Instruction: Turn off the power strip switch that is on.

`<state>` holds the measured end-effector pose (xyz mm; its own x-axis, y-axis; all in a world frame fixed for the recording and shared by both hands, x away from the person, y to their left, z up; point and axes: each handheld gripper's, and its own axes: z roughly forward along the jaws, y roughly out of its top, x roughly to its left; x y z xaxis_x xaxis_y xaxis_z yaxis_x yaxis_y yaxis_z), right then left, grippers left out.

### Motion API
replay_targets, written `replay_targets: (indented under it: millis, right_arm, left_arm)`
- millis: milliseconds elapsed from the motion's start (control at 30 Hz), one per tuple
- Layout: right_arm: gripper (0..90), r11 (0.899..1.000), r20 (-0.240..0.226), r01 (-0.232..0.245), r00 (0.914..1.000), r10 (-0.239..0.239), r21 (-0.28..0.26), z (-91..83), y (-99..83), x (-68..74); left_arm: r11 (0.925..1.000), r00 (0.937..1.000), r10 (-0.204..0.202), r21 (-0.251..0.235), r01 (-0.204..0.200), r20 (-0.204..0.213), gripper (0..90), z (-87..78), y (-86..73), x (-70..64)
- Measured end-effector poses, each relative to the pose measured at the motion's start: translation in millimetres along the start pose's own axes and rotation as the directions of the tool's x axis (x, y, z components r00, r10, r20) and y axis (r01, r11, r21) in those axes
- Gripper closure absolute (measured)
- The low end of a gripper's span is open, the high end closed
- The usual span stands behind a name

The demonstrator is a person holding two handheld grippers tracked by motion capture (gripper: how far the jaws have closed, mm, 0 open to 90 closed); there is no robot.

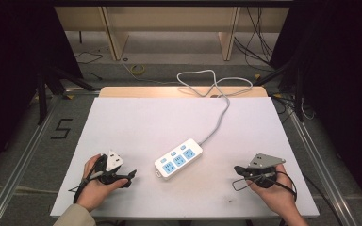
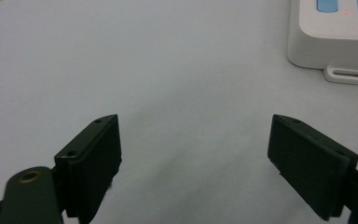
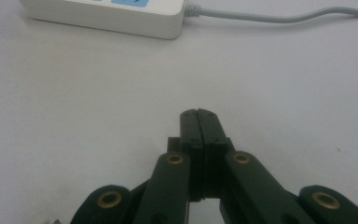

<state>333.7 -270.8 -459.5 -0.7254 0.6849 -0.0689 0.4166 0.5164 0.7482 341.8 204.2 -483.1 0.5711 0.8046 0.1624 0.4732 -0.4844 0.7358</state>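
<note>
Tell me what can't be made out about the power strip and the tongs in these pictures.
- Power strip: socket details too small in the high view; the top edge cuts it off in both gripper views.
- Its cord: the far end runs off the table's back edge, plug hidden.
- Left tongs: open, their base cut by the bottom edge in the left gripper view.
- Right tongs: shut; small and dark in the high view.
</note>
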Motion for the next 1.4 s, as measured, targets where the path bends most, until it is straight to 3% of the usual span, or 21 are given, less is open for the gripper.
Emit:
replay_targets:
  millis: [1400]
  right_arm:
    - [90.0, 1.0, -0.057, 0.019, 0.9982, -0.019, -0.002, 16.6, 24.0, 9.9]
  left_arm:
    - [1.0, 1.0, 0.002, -0.005, -0.002, -0.003, 17.2, 0.8, 1.0, -0.9]
